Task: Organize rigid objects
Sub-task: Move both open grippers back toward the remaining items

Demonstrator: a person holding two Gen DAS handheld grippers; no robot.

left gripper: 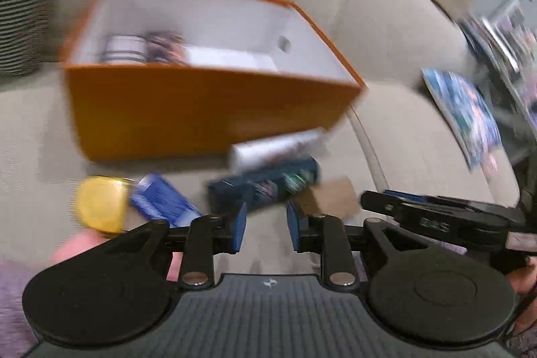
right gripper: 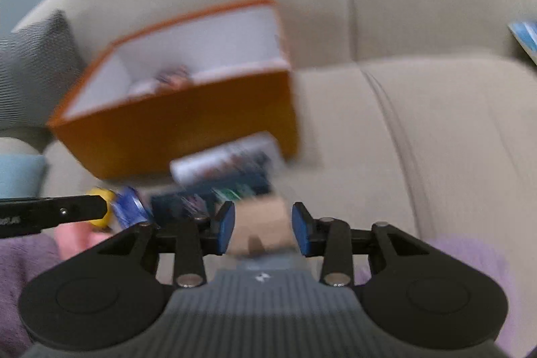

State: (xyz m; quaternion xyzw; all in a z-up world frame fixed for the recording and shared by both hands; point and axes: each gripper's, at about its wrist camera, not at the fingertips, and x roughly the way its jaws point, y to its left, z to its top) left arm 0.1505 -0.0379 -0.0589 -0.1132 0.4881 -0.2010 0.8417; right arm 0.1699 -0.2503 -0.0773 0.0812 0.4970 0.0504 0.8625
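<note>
Clearly, both grippers were mid-sweep: the left gripper's [left gripper: 266, 220] fingers stood apart, empty, while the right gripper's [right gripper: 262, 227] fingers flanked a tan box [right gripper: 263, 225], contact unclear. The orange box [left gripper: 201, 109] sat at twelve o'clock; blur suggested a loose grip might drop it.

I see the open box [left gripper: 208, 109] on the sofa seat [left gripper: 419, 136], against the backrest. Several small items [left gripper: 141, 49] lie inside it at its left end. Before the box lie a tube [left gripper: 278, 146] and a carton [left gripper: 265, 187]; left of those, a pouch [left gripper: 161, 200] and a round case [left gripper: 100, 203]. A magazine [left gripper: 466, 116] lies well right of the box.
</note>
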